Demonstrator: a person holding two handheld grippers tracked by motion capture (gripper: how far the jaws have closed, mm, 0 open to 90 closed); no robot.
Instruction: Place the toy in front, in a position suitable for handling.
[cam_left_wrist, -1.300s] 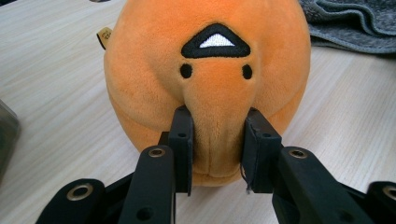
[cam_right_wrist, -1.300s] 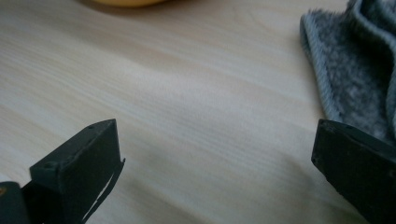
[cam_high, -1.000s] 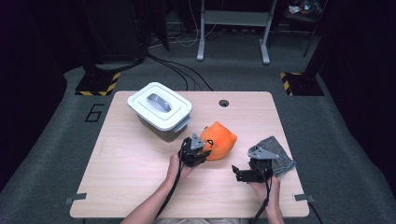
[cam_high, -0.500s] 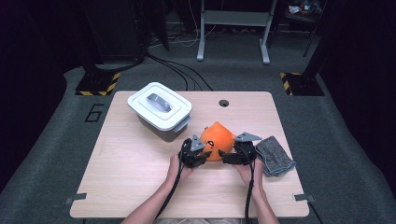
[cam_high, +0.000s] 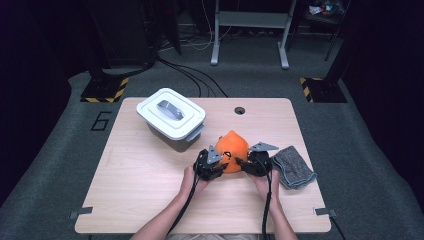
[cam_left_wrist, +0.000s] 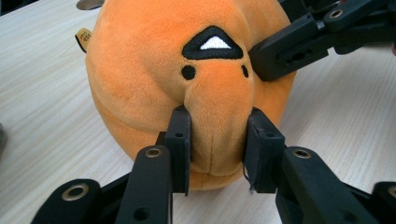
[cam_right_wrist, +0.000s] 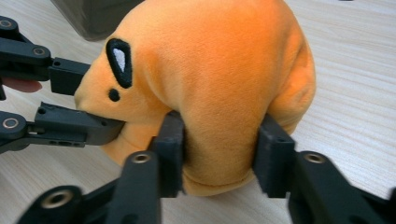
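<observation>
Partly hidden between both claws, the orange plush toy (cam_high: 232, 150) sits squeezed.

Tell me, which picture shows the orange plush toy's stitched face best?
The left gripper view: the orange plush toy faces it squarely, its black triangle and dots sharp. The right gripper view shows the toy side-on, its face turned left. The high view shows it small, between both grippers.

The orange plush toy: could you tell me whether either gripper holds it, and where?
Both do: the left gripper pinches the orange plush toy at its front fold, and the right gripper, having just been closing, clamps its side.
</observation>
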